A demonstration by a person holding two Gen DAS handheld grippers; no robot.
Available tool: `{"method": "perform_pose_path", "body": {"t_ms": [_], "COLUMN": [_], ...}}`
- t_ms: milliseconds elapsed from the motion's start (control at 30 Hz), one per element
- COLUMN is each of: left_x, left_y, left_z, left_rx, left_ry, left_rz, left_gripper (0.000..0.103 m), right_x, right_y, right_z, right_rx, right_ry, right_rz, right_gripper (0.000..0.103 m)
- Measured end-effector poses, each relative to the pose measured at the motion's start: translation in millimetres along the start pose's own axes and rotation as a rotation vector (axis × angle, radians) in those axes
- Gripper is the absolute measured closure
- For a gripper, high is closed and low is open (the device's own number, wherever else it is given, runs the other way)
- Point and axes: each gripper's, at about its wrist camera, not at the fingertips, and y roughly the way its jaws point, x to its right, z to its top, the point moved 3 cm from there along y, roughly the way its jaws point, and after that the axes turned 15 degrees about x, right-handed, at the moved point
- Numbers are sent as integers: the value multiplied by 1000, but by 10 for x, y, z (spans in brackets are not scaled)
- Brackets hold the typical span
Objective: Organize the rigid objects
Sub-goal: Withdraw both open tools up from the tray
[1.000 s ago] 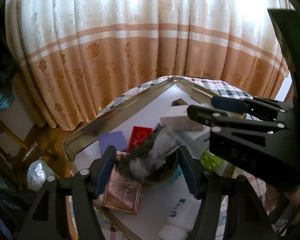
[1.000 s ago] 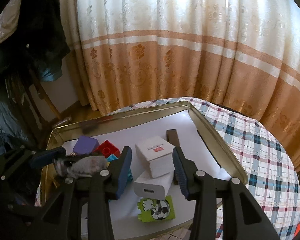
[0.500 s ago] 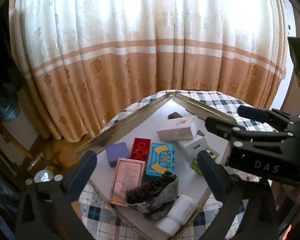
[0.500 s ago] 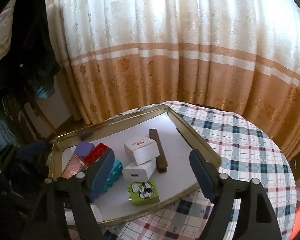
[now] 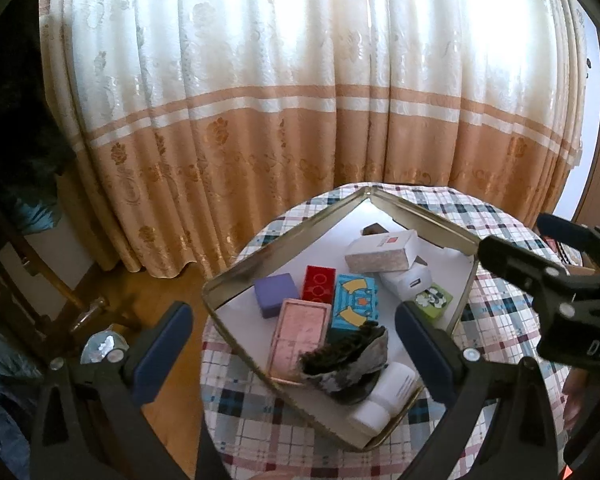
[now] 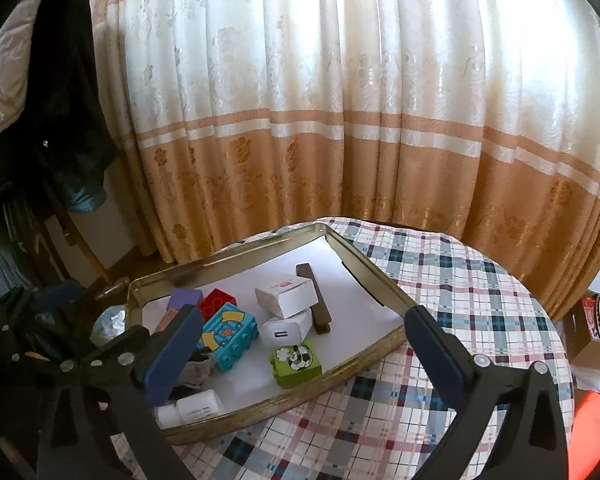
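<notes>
Left wrist view, our left gripper (image 5: 292, 340) released, right gripper (image 6: 304, 344) opening, empty, tray (image 5: 244, 268) crowded, curtain (image 5: 300, 120) far behind, we see blocks.

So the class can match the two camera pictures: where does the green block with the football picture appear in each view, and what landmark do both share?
Left wrist view: green block right of centre, near the tray's right rim, beside the white charger.
Right wrist view: green block below centre, near the tray's front rim.
Shared landmark: the metal tray on the checked tablecloth.
</notes>
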Motion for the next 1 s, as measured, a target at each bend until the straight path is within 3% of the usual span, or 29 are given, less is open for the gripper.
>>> {"method": "perform_pose_path", "body": {"t_ms": [1000], "left_x": [-122], "left_y": [-87], "left_z": [35], "left_rx": [27], "left_ry": [-2], "left_rz": [33], "left_gripper": [1], "right_x": [-192], "right_y": [-112], "right_z": [28], "right_rx": [5], "right_ry": [-12], "right_rz": [23], "right_gripper": [1]}}
